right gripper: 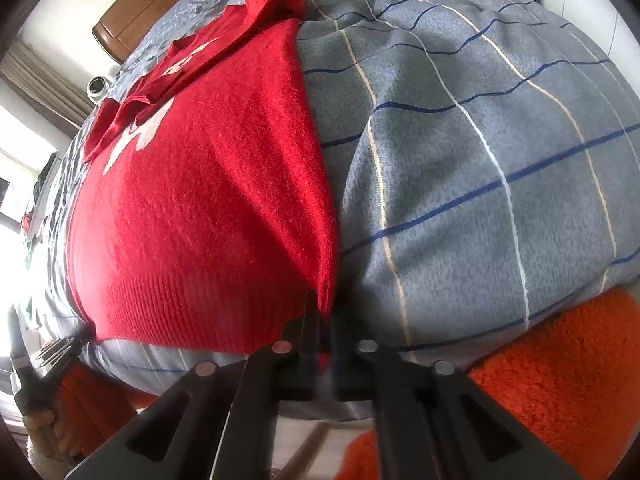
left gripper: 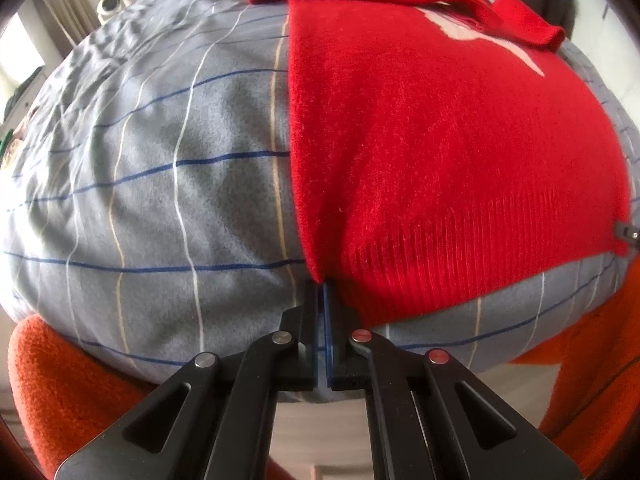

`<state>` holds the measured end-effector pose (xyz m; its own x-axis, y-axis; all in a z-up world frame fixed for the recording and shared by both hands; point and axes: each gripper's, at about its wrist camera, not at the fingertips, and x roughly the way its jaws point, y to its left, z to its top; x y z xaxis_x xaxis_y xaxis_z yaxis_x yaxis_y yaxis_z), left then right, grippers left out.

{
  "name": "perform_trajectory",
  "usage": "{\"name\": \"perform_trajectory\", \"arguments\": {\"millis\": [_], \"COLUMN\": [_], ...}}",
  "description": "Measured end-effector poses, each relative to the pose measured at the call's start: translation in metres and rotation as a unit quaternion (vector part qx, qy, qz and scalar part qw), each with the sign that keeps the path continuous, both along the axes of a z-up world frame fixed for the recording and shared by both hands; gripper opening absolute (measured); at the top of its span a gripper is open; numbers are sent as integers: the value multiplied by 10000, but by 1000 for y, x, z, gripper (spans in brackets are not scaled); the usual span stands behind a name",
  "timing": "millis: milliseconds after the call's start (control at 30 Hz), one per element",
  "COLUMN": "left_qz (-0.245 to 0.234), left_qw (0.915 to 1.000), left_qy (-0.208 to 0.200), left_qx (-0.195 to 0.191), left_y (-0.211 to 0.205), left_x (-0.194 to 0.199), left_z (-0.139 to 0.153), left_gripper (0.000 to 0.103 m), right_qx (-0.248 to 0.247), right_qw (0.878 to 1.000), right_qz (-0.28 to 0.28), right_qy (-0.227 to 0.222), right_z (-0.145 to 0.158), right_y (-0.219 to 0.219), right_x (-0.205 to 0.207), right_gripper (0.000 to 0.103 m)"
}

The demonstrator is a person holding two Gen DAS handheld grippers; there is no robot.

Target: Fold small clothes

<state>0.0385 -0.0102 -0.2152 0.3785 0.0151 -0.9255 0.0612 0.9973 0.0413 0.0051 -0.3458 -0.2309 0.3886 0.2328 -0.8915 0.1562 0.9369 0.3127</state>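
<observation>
A small red knit sweater (left gripper: 440, 152) with a white design lies flat on a grey checked bed cover (left gripper: 160, 184), sleeves folded across its top. My left gripper (left gripper: 323, 286) is shut on the sweater's near left hem corner. In the right wrist view the sweater (right gripper: 208, 200) fills the left half. My right gripper (right gripper: 325, 316) is shut on the sweater's near right hem corner. The left gripper (right gripper: 60, 350) shows at the sweater's other hem corner.
The bed cover (right gripper: 480, 160) has blue and white lines and ends close to me. Orange fleece sleeves (left gripper: 60, 380) (right gripper: 560, 380) frame both views. A wooden headboard (right gripper: 132, 20) and a small white camera (right gripper: 96, 86) stand at the far end.
</observation>
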Motion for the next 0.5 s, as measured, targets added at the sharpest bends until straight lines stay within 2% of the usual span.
{"name": "perform_trajectory", "arguments": {"millis": [133, 233, 267, 333, 367, 400, 433, 500], "left_qz": [-49, -189, -250, -349, -366, -391, -421, -412], "left_qw": [9999, 9990, 9983, 9964, 9957, 9953, 9954, 9958], "left_qy": [-47, -102, -95, -54, -43, -61, -96, -197], "left_qx": [104, 403, 516, 765, 849, 886, 853, 795], "left_y": [-9, -23, -24, -34, -37, -36, -34, -28], "left_x": [-10, -12, -10, -19, -23, -29, -33, -35], "left_z": [-1, 0, 2, 7, 10, 17, 26, 47], "left_gripper": [1, 5, 11, 35, 56, 66, 67, 67], "right_qx": [149, 319, 376, 410, 386, 327, 192, -401], "right_qw": [9998, 9993, 9991, 9990, 9992, 9994, 9998, 9992], "right_qz": [-104, -196, -198, -183, -142, -106, -62, 33], "right_qy": [-73, -74, -75, -49, 0, 34, 51, -39], "right_z": [0, 0, 1, 3, 6, 9, 13, 25], "right_y": [-4, -9, -9, -9, -9, -8, -8, -4], "right_x": [-4, -6, -7, -10, -12, -15, -19, -28], "right_gripper": [3, 6, 8, 17, 20, 28, 31, 32]}}
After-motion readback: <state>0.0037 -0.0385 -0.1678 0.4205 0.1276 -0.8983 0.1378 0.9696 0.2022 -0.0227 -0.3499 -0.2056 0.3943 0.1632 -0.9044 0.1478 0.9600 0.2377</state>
